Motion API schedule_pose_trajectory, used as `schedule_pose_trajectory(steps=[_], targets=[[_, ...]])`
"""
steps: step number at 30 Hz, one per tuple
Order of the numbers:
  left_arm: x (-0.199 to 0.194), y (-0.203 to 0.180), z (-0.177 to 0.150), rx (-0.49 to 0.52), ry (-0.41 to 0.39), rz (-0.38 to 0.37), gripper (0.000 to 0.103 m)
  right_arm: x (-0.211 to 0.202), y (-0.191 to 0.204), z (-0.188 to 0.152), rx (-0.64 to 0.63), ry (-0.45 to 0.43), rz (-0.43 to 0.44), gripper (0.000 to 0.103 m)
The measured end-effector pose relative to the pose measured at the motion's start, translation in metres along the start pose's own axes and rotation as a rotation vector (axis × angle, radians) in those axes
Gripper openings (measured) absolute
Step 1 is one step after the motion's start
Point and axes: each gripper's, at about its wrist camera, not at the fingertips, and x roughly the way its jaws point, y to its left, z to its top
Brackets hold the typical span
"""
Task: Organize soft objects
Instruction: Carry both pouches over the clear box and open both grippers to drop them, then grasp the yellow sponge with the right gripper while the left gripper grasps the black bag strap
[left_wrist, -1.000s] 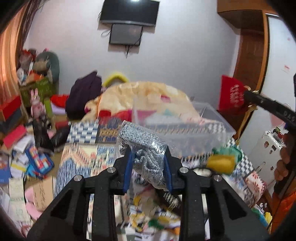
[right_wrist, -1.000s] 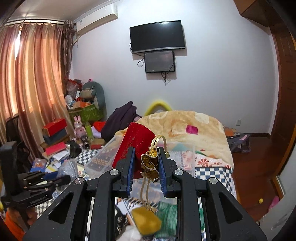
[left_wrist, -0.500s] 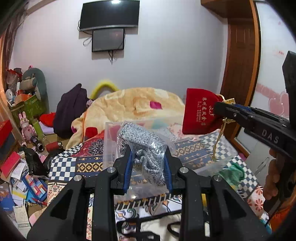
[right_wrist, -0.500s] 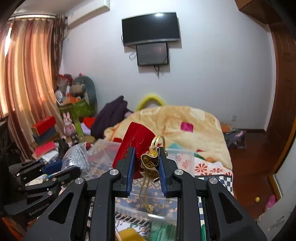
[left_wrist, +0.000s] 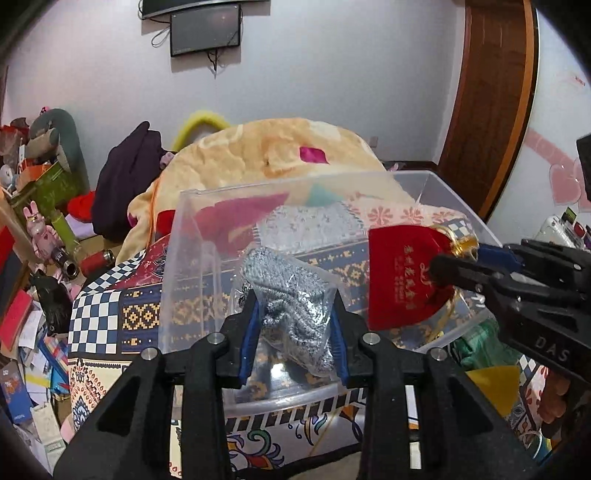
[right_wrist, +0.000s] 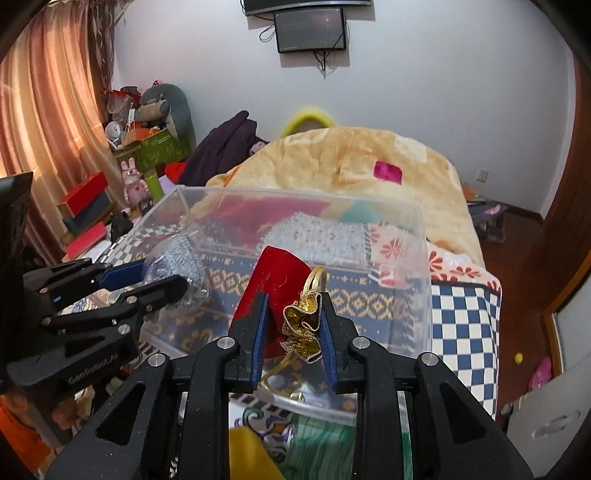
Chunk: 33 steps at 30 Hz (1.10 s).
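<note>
My left gripper is shut on a clear bag of silver-grey knit fabric and holds it over the clear plastic bin. My right gripper is shut on the gold-ruffled neck of a red velvet pouch with gold cord, also held over the bin. In the left wrist view the red pouch hangs at the right in the right gripper. In the right wrist view the left gripper and its silver bag are at the left.
The bin stands on a patterned, checkered bedspread. A yellow cloth and green cloth lie in front of it. A tan blanket is heaped behind. Boxes and toys clutter the left side.
Both grippers have moved forward and down toward the bin. The silver bag and the red pouch now hang over its opening, closer together.
</note>
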Motion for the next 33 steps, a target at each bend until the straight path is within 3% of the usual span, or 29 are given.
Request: schedule_pose_trajectory(steps=[3, 5, 9, 19, 23, 33], targets=[[-0.006, 0.0, -0.002, -0.008, -0.008, -0.021, 0.04, -0.006, -0.003, -0.002, 0.004, 0.012, 0.024, 0.032], [-0.014, -0.001, -0.003, -0.003, -0.019, -0.019, 0.045, -0.014, -0.003, -0.004, -0.002, 0.011, 0.037, 0.044], [-0.034, -0.007, -0.007, 0.024, -0.058, -0.021, 0.052, -0.029, 0.002, -0.008, -0.022, -0.021, 0.03, 0.052], [-0.092, -0.008, -0.025, 0.025, -0.154, -0.043, 0.085, -0.085, 0.011, -0.027, -0.045, -0.188, 0.002, 0.082], [-0.102, -0.006, -0.042, 0.016, -0.159, -0.049, 0.094, -0.09, 0.015, -0.04, -0.067, -0.199, -0.017, 0.083], [-0.089, 0.005, -0.091, -0.025, -0.086, -0.049, 0.094, -0.067, 0.013, -0.076, -0.038, -0.129, -0.033, 0.083]])
